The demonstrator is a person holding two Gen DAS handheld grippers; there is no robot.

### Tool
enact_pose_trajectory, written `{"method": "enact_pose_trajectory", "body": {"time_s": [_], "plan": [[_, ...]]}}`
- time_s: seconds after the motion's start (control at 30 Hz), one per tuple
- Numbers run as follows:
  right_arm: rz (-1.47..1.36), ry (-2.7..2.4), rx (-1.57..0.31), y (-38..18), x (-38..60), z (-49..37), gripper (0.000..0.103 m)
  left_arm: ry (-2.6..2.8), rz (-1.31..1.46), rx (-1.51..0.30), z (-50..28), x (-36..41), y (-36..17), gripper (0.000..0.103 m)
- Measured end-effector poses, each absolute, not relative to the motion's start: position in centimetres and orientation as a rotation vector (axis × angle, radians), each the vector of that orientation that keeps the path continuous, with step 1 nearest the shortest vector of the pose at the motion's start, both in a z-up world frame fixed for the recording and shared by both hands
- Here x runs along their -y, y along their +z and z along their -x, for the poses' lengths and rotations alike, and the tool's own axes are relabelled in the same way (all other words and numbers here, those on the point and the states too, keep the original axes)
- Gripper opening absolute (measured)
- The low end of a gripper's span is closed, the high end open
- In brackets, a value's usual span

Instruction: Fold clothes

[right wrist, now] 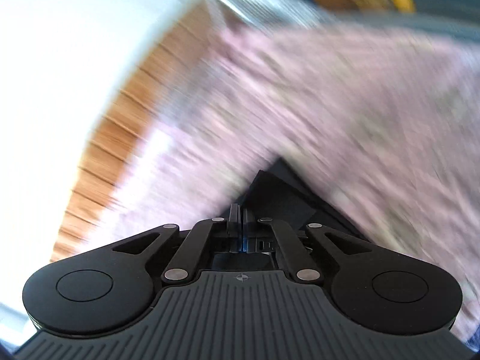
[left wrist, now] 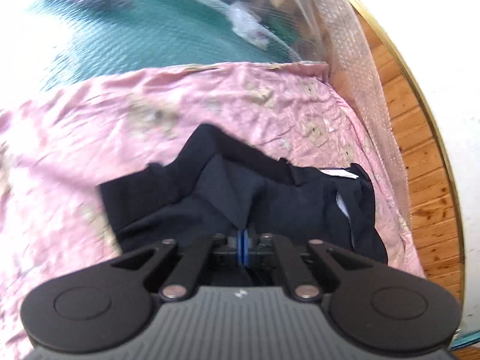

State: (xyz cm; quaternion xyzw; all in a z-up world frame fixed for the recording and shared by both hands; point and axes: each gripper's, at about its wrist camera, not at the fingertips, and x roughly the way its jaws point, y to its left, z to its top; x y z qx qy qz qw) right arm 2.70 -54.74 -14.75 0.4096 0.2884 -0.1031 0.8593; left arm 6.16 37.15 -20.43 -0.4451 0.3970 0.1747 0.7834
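A pink sheet is spread over a bed, wooden floor seen at right. A dark garment lies crumpled at lower centre. The left gripper is pinched on a fold of it; the right gripper is closed, cloth apparently caught. Thin holds may slip, so the fold could collapse.

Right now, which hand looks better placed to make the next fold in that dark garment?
Probably the left gripper: it is shut on a fold of the dark garment, spread before it on the pink sheet. The right view is blurred.
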Motion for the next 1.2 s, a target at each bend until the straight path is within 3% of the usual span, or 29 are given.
{"method": "enact_pose_trajectory", "body": {"time_s": [0.13,0.23,0.33,0.43,0.5,0.53,0.57,0.6,0.63,0.67,0.77,0.87,1.07,1.2], "plan": [[-0.837,-0.320,-0.751,-18.2,54.6,-0.5,0.000,0.324,0.976,-0.975,-3.9,-36.3,-24.5,0.002],[-0.895,-0.373,-0.842,-22.3,55.0,-0.2,0.000,0.320,0.998,-0.945,-4.2,-36.0,-25.2,0.006],[-0.928,-0.370,-0.845,-23.3,54.8,-0.6,0.000,0.330,0.976,-0.914,-4.6,-36.0,-24.5,0.027],[-0.949,-0.376,-0.844,-24.0,54.5,-1.0,0.020,0.345,0.949,-0.879,-5.3,-36.1,-23.6,0.047],[-0.952,-0.386,-0.838,-24.1,54.2,-1.3,0.027,0.357,0.935,-0.866,-5.9,-36.1,-23.3,0.050],[-0.946,-0.385,-0.840,-24.1,54.2,-1.6,0.019,0.366,0.928,-0.867,-7.1,-35.9,-23.7,0.049],[-0.932,-0.383,-0.844,-23.9,54.1,-2.1,0.001,0.369,0.916,-0.871,-8.1,-35.8,-23.9,0.044],[-0.910,-0.383,-0.846,-23.5,54.0,-2.7,0.001,0.358,0.894,-0.882,-9.1,-35.6,-23.8,0.032],[-0.891,-0.379,-0.837,-22.8,54.0,-3.4,0.001,0.341,0.879,-0.878,-10.3,-35.5,-23.5,0.003],[-0.881,-0.370,-0.806,-21.5,54.1,-4.4,0.000,0.323,0.880,-0.846,-11.1,-35.7,-22.6,0.001],[-0.841,-0.315,-0.663,-16.3,54.1,-6.8,0.000,0.267,0.882,-0.736,-12.8,-36.3,-19.7,0.001],[-0.805,-0.233,-0.477,-10.5,53.3,-4.6,0.000,0.274,0.929,-0.639,-9.3,-37.8,-18.0,0.001],[-0.890,-0.411,-0.761,-20.7,54.4,-0.2,0.000,0.373,0.971,-0.847,-4.8,-38.2,-25.6,0.001],[-0.870,-0.444,-0.860,-24.9,53.8,-0.5,0.000,0.406,0.950,-0.859,-5.5,-38.1,-26.8,0.001]]}}
